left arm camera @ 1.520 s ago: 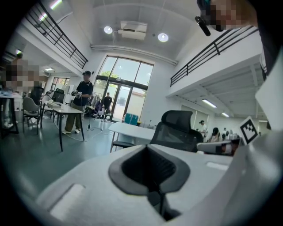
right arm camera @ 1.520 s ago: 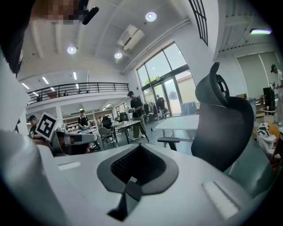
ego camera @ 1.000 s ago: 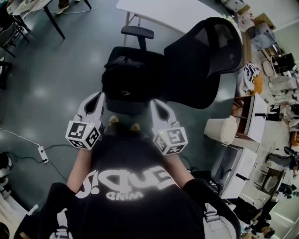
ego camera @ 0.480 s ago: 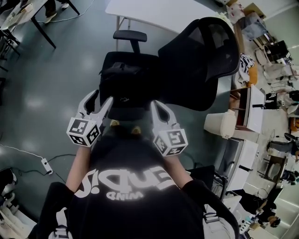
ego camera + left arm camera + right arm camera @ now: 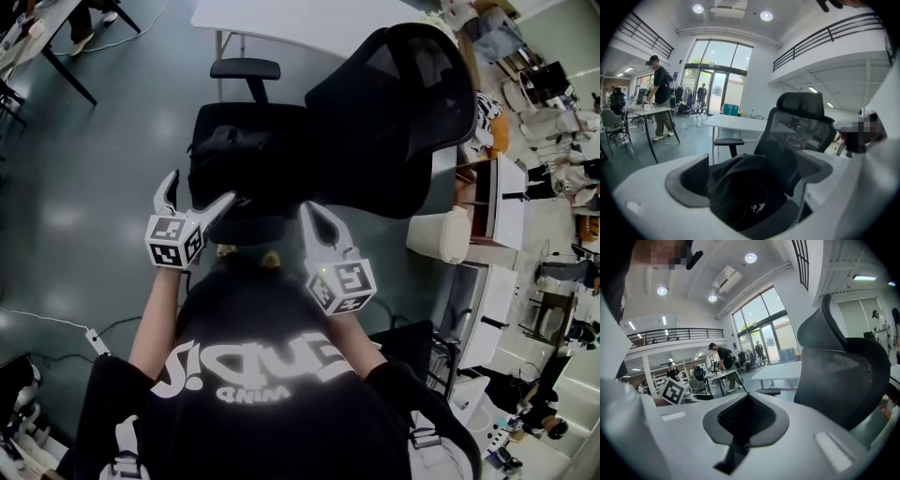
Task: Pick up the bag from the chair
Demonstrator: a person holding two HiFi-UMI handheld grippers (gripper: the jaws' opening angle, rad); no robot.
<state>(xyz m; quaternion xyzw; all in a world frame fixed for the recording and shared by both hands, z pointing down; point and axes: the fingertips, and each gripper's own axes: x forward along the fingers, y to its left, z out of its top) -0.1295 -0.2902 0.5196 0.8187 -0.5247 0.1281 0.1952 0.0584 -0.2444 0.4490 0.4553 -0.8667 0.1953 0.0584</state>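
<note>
Black bag sits on the chair seat, upper middle of the frame. Left gripper is spread wide by its near edge, and right gripper is pinched together, empty. Best bet: ease the left one over a fold, then squeeze.

The bag lies on the chair, with the table behind it.
</note>
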